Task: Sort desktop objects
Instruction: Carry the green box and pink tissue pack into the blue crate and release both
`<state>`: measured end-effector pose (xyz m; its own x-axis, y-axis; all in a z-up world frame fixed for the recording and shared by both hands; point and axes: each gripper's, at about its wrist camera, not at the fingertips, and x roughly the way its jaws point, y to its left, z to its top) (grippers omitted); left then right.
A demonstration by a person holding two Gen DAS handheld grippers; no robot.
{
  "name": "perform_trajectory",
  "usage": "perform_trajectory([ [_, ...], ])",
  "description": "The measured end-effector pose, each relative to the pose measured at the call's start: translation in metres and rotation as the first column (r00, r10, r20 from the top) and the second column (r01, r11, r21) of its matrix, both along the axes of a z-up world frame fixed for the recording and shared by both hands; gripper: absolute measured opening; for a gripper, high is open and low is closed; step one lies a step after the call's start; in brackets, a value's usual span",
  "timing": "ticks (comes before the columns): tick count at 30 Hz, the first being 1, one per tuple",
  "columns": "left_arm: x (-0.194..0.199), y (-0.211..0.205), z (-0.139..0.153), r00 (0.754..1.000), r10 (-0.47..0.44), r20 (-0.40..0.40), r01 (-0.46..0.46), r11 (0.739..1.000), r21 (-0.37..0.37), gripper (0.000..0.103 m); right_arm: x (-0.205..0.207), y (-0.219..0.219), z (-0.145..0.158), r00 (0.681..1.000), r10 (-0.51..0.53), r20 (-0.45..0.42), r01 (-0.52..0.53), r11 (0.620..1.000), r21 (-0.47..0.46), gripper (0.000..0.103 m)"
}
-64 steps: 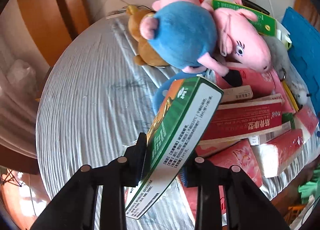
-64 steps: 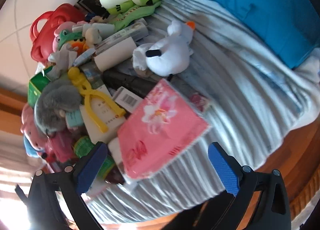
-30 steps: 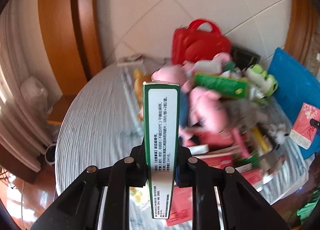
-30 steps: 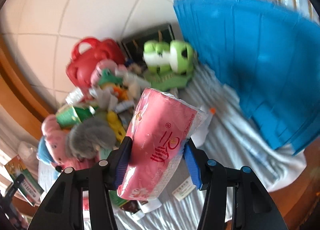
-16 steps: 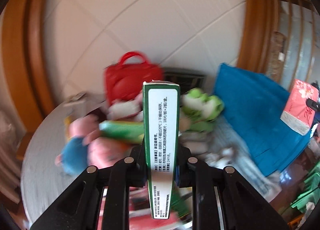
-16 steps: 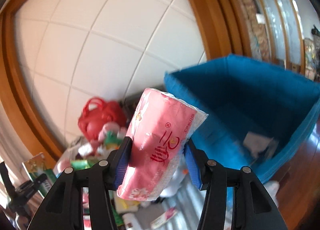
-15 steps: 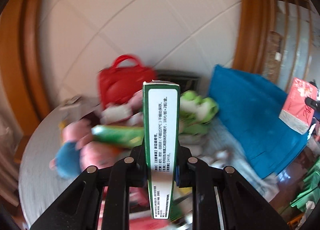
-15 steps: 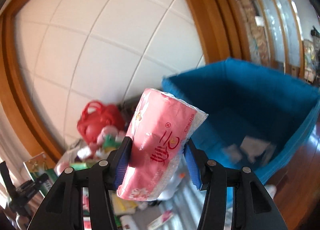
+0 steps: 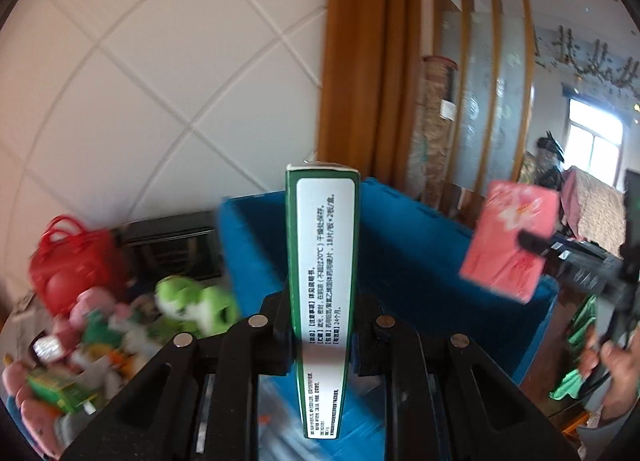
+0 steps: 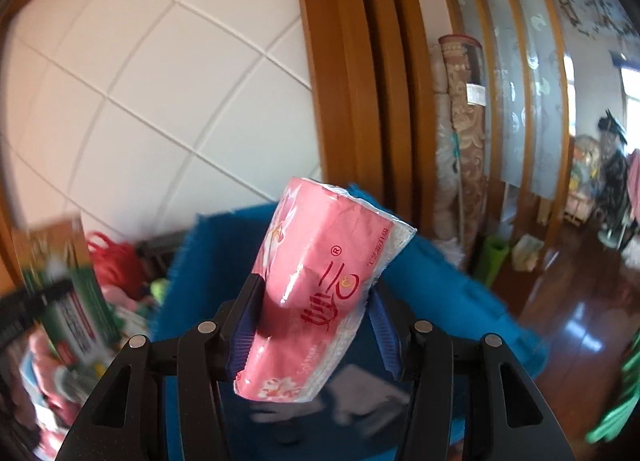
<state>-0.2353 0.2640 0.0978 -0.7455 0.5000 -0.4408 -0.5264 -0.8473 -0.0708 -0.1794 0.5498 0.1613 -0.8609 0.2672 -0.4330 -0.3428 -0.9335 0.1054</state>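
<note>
My left gripper [image 9: 322,325] is shut on a green and white medicine box [image 9: 322,277], held upright in the air in front of the blue bin [image 9: 404,261]. My right gripper [image 10: 314,325] is shut on a pink tissue pack [image 10: 320,273], held above the open blue bin [image 10: 448,297]. The pink pack [image 9: 510,245] and the right gripper also show at the right of the left wrist view. The green box [image 10: 76,301] shows blurred at the left of the right wrist view.
A pile of plush toys, a green frog [image 9: 192,305], a red bag [image 9: 68,265] and small boxes lies on the table left of the bin. A tiled wall and a wooden frame [image 9: 368,61] stand behind. A wooden floor [image 10: 580,301] lies to the right.
Both grippers have swung right from the table pile to the blue bin, each holding its item. The bin now fills the middle of both views.
</note>
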Motion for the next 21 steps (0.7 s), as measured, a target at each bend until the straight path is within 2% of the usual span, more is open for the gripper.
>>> perform_trajectory([
  [4, -0.026, 0.069, 0.004, 0.997, -0.042, 0.062, 0.045, 0.998, -0.048, 0.019, -0.03, 0.052, -0.019, 0.99, 0.018, 0.143, -0.026, 0.998, 0.051, 0.051],
  [5, -0.039, 0.088, 0.001, 0.994, -0.046, 0.101, 0.054, 0.996, -0.071, 0.019, -0.034, 0.056, -0.025, 0.985, 0.025, 0.172, -0.035, 0.998, 0.059, 0.051],
  [8, -0.067, 0.128, -0.021, 0.979, -0.034, 0.202, 0.066, 0.986, -0.154, 0.019, -0.063, 0.074, -0.046, 0.948, 0.058, 0.313, -0.088, 0.993, 0.082, 0.051],
  [11, -0.093, 0.158, -0.058, 0.951, 0.008, 0.309, 0.076, 0.963, -0.257, 0.019, -0.092, 0.082, -0.072, 0.885, 0.08, 0.459, -0.142, 0.985, 0.102, 0.051],
  [15, -0.122, 0.179, -0.107, 0.891, 0.057, 0.449, 0.109, 0.936, -0.336, 0.019, -0.122, 0.087, -0.109, 0.78, 0.124, 0.613, -0.216, 0.973, 0.078, 0.052],
  [17, -0.131, 0.182, -0.128, 0.864, 0.08, 0.497, 0.123, 0.924, -0.363, 0.019, -0.138, 0.093, -0.129, 0.72, 0.157, 0.676, -0.246, 0.968, 0.037, 0.052],
  [19, -0.14, 0.187, -0.151, 0.825, 0.111, 0.554, 0.14, 0.91, -0.391, 0.019, -0.15, 0.094, -0.145, 0.667, 0.173, 0.724, -0.26, 0.966, 0.009, 0.052],
  [21, -0.144, 0.188, -0.167, 0.8, 0.131, 0.585, 0.156, 0.897, -0.414, 0.019, -0.16, 0.098, -0.165, 0.596, 0.183, 0.782, -0.259, 0.966, -0.029, 0.052],
])
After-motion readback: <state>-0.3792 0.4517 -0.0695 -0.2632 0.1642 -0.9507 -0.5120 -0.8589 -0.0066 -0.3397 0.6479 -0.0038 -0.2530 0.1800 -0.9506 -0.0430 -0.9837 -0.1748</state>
